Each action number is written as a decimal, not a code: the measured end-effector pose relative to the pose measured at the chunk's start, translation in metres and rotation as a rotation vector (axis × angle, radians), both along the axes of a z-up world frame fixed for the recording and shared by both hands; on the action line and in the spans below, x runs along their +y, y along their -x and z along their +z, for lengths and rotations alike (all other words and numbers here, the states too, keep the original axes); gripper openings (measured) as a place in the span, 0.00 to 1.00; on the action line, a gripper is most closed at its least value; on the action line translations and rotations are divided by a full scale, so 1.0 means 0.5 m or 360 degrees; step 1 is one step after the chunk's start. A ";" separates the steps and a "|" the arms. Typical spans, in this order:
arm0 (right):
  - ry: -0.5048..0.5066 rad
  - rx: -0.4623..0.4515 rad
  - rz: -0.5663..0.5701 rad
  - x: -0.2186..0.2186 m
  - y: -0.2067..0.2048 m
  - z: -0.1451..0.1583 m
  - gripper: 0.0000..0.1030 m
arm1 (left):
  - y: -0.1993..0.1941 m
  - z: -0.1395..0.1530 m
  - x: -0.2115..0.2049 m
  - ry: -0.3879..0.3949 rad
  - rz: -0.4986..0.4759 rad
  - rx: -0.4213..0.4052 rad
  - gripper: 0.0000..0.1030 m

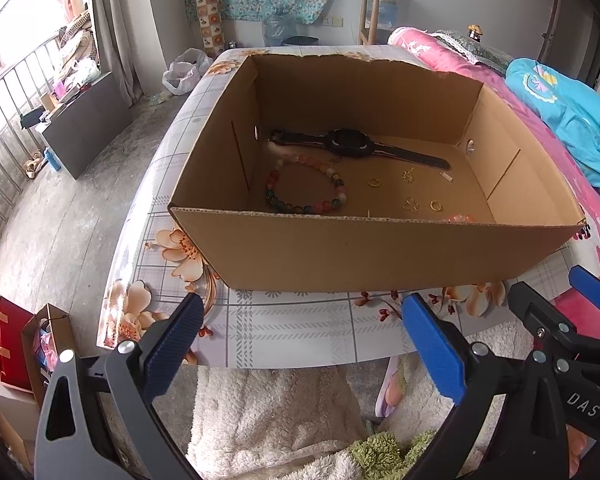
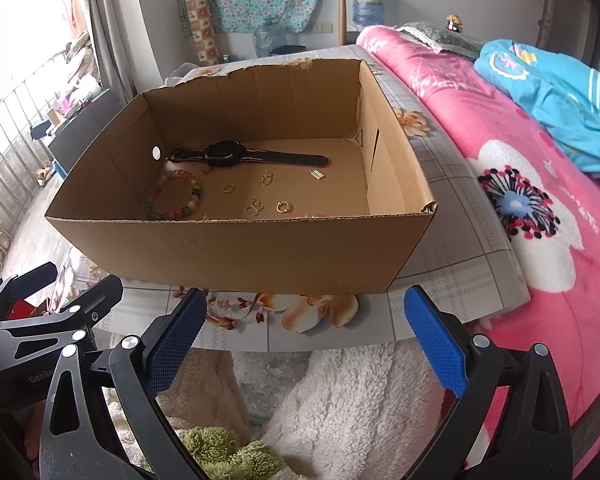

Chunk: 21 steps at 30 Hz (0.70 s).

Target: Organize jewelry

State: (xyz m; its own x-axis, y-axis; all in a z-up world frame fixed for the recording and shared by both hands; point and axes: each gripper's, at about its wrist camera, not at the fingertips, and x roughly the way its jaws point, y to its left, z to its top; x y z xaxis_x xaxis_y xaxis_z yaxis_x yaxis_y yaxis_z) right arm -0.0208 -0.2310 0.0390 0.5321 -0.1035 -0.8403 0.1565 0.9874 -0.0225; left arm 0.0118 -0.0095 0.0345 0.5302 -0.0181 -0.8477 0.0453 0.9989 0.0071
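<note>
One cardboard box (image 1: 380, 256) stands on the bench (image 1: 292, 324). Inside it lie one black watch (image 1: 352, 146), one bracelet of coloured beads (image 1: 304, 184), two gold rings (image 1: 375, 181) (image 1: 436, 205), one gold butterfly charm (image 1: 411, 204), one small gold tangle of chain (image 1: 408, 176) and one tiny silver clasp (image 1: 447, 177). An orange-beaded item at the box's front edge is mostly hidden.

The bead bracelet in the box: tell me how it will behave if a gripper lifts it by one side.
The bead bracelet is a loop of separate round beads, so it will probably sag rather than hold its ring shape. The beads look smooth and glossy, so they may slip between the pads. If pushed across the cardboard box floor, it would likely deform and slide, not roll.
</note>
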 end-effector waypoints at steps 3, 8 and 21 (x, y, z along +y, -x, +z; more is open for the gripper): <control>0.0000 0.0001 -0.0002 -0.001 -0.001 -0.001 0.92 | 0.000 0.000 0.001 0.0001 0.0002 0.0002 0.95; 0.0001 0.0007 -0.0010 0.000 0.000 -0.003 0.92 | -0.001 -0.003 0.002 0.0007 0.0002 0.0014 0.95; -0.0004 0.0012 -0.0014 0.003 -0.002 -0.006 0.92 | -0.005 -0.005 0.003 0.0012 0.0005 0.0033 0.95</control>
State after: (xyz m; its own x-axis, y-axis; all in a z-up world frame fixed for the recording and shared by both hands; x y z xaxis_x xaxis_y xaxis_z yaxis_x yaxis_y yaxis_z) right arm -0.0198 -0.2295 0.0361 0.5247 -0.1062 -0.8446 0.1651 0.9861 -0.0215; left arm 0.0141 -0.0081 0.0318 0.5123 -0.0226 -0.8585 0.0421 0.9991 -0.0011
